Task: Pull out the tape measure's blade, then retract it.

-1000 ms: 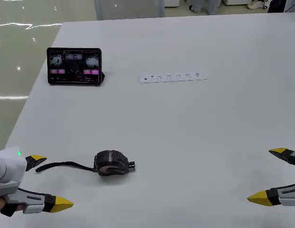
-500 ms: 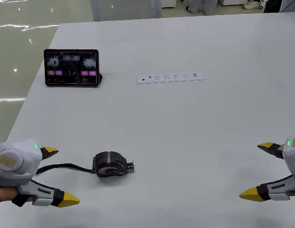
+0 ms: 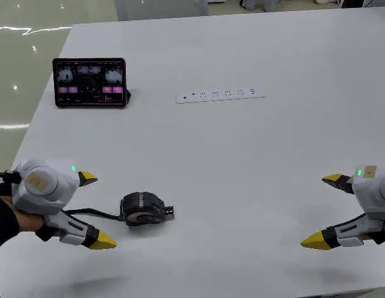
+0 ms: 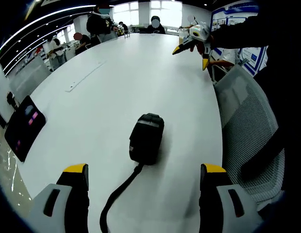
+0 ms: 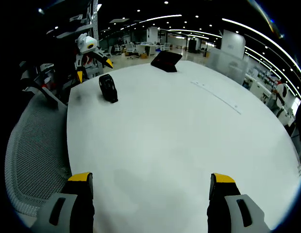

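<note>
Plainly at the very start, with no step done. Tape flat on the table, just ahead of the left gripper's fingers and in line with the gap between them, untouched. Strap trailing back from the case into that gap. Left fingers spread wide, released, grasping nothing. Same with the right gripper: fingers apart, bare table between them, tape well away beyond their tips.

Hook sitting at the case mouth, on the side away from the left fingers and turned toward the right ones. No length of blade drawn out.

All of it left to do, by this reading: steady the case, catch the hook, draw the blade out, let it run back in.

As for containers, just the tape's own case, judged to hold the whole blade coiled inside. Tablet and power strip far beyond both sets of fingertips, with no part in the job.
</note>
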